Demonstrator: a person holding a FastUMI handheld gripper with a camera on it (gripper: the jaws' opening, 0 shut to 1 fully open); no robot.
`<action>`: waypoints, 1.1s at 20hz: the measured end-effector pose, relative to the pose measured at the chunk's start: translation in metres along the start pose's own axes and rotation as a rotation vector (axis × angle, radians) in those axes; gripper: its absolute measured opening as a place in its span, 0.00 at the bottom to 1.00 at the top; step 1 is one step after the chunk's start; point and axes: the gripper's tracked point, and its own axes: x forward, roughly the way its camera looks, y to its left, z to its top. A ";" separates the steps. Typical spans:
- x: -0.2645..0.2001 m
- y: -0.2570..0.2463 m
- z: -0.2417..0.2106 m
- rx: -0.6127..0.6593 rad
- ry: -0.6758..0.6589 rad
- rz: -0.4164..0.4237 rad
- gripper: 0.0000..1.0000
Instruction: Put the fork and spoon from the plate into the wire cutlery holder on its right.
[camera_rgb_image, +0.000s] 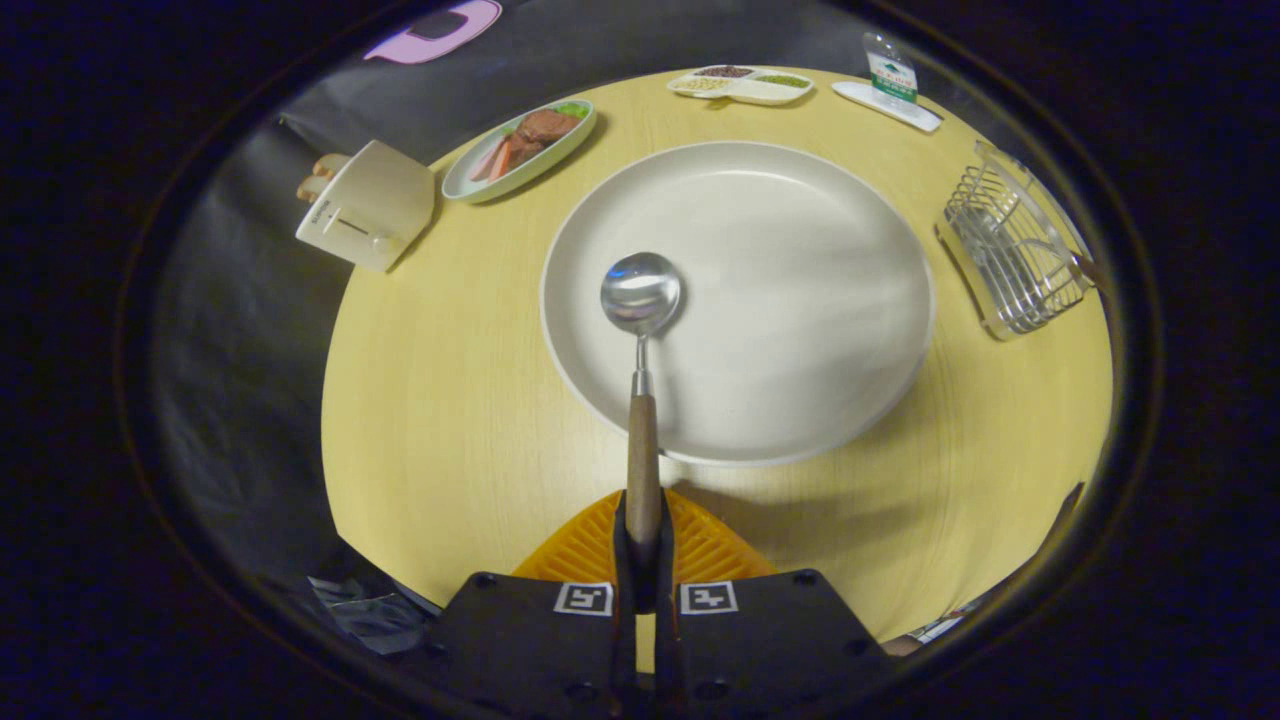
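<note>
- Tool (643, 545) clamps the spoon (641, 400) by its handle end, bowl over the plate (738, 300).
- Risk: spoon may pivot, missing the wire holder (1015, 255) at right.

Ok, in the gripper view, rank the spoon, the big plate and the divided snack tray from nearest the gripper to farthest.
1. Spoon: handle clamped in the gripper's jaws, bowl ahead.
2. Big plate: just beyond, under the spoon's bowl.
3. Divided snack tray: at the table's far edge.

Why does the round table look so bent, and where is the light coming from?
Gripper view: the fisheye lens bulges the table; light from above glints on the spoon bowl, clamped in the gripper, and a soft shadow lies across the plate.
</note>
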 end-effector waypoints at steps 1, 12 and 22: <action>-0.001 -0.001 0.001 -0.006 -0.006 -0.002 0.11; -0.056 -0.003 0.016 -0.003 -0.092 0.037 0.08; -0.159 -0.055 0.045 0.082 -0.126 0.043 0.05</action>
